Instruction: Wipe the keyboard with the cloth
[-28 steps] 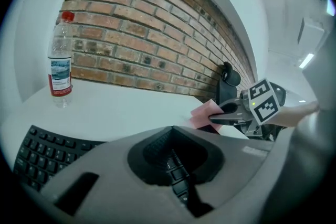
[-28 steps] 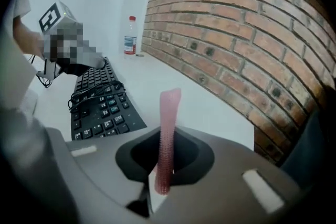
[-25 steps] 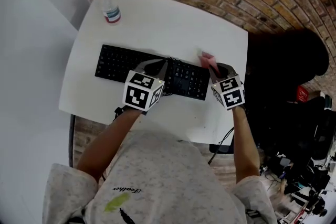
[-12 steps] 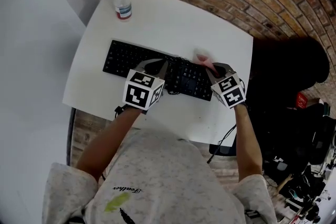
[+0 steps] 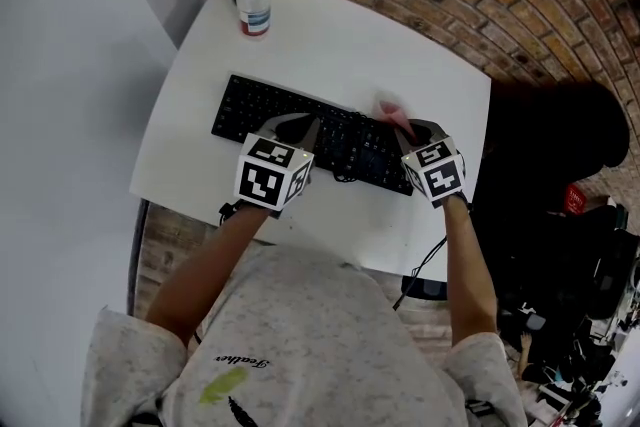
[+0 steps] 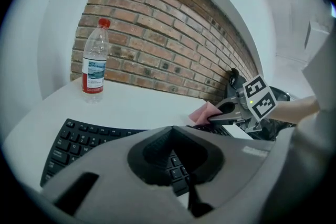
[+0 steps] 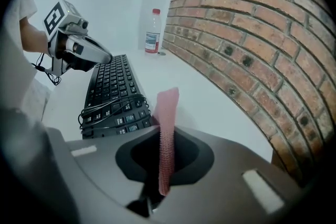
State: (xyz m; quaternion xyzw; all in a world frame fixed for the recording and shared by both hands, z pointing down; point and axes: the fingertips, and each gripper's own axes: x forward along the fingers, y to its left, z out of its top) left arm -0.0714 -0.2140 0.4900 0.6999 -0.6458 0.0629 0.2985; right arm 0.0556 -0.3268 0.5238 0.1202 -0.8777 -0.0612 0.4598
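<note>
Cloth [image 5: 390,108] stays pinched in my right gripper [image 5: 405,128] over the keyboard's [image 5: 258,110] right end, near the tabletop's [image 5: 335,40] right edge, left gripper [image 5: 304,126] pressed shut, empty; wiping has barely advanced.

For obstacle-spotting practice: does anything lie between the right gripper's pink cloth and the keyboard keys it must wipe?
Yes: a coiled black cable lies across the keys nearest the cloth, and the left gripper is over the keyboard.

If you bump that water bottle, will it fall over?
Probably easily: the bottle is tall and narrow, standing upright on the table. It looks like thin clear plastic, so likely light. On its round side it would probably roll.
</note>
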